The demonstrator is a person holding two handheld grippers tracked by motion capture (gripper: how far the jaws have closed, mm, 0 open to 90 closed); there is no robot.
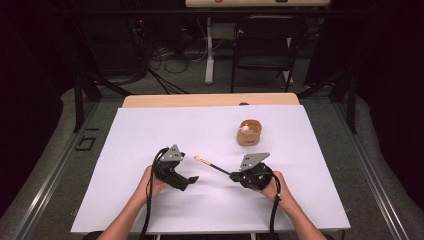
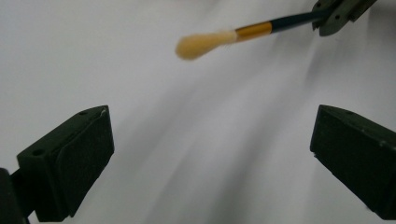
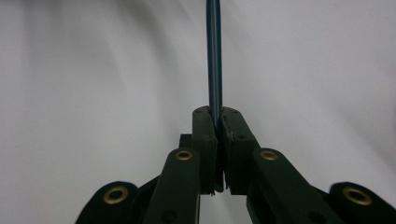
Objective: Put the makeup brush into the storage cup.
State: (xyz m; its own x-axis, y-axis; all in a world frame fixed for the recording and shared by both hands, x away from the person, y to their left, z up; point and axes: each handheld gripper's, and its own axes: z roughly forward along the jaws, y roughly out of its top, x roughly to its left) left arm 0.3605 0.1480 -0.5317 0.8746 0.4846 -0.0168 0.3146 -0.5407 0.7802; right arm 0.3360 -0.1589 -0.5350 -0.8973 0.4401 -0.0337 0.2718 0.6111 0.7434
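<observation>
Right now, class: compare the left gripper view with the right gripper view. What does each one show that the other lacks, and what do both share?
Left gripper view alone: the brush's yellow bristle tip, its gold ferrule, and the left gripper with its jaws spread wide, nothing between them. Right gripper view alone: the right gripper seen along its own jaws, closed together on the handle. Both share the paintbrush's dark blue handle and the white table surface.

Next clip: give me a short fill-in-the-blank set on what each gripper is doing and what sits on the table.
1. The right gripper is shut on the dark handle of a ____.
2. The left gripper has its jaws ____ with nothing between them.
3. The brush's pale tip points toward the ____ gripper.
4. A small round wooden ____ stands on the white table, beyond the grippers.

Missing words: brush; open; left; container
</observation>
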